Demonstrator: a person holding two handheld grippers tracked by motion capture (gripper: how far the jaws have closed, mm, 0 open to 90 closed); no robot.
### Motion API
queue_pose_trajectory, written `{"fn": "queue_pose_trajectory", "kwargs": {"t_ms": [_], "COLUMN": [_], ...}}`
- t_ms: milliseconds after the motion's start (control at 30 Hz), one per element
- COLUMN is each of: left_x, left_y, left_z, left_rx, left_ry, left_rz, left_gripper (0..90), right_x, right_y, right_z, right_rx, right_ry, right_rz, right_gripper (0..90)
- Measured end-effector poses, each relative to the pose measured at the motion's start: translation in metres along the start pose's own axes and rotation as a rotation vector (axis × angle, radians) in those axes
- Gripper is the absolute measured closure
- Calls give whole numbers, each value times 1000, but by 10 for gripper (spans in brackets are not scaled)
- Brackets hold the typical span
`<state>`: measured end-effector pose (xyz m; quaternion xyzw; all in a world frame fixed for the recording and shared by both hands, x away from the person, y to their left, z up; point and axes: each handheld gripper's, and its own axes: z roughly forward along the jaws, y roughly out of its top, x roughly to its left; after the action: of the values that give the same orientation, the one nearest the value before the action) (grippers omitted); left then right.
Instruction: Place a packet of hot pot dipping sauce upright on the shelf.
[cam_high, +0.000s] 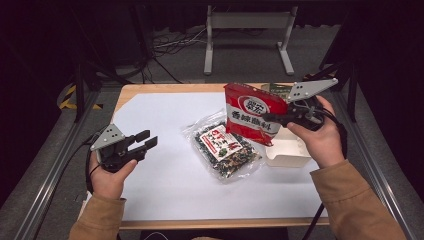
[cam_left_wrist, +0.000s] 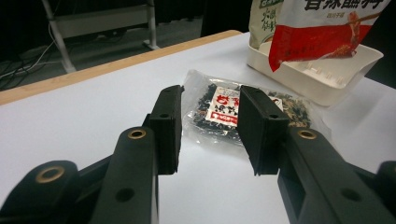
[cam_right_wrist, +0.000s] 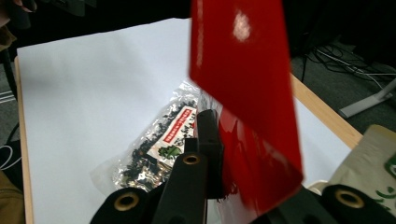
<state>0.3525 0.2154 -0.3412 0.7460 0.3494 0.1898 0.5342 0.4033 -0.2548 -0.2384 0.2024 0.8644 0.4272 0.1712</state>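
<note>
A dim room with grey floor (cam_high: 250, 60), loose cables (cam_high: 170, 45) and a metal stand (cam_high: 247, 22)

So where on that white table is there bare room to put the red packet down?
Free: the white tabletop between the left gripper and the clear bag of dark dried food, plus the strip along the near edge. Crowded: the right, where the white plastic tray sits under the red printed packet.

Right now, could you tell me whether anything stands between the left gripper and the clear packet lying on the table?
Nothing visible does. The left gripper has open, empty jaws aimed at the clear packet, with bare white table between them.
</note>
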Motion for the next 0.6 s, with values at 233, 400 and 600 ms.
{"fn": "queue_pose_trajectory", "kwargs": {"t_ms": [233,400,600], "left_x": [1,3,3], "left_y": [-1,-2,-2], "left_z": [2,4,6], "left_rx": [13,23,40], "left_ry": [-6,-14,-22], "left_rz": [1,1,1], "left_gripper": [574,560,551], "right_x": [-12,-21,-34], "right_y": [-1,-3,-6], "right_z": [-8,-14,-20], "right_rx": [12,18,24], "right_ry": [-34,-73,-115], "right_rz": [-12,-21,-29], "right_gripper": [891,891,892]}}
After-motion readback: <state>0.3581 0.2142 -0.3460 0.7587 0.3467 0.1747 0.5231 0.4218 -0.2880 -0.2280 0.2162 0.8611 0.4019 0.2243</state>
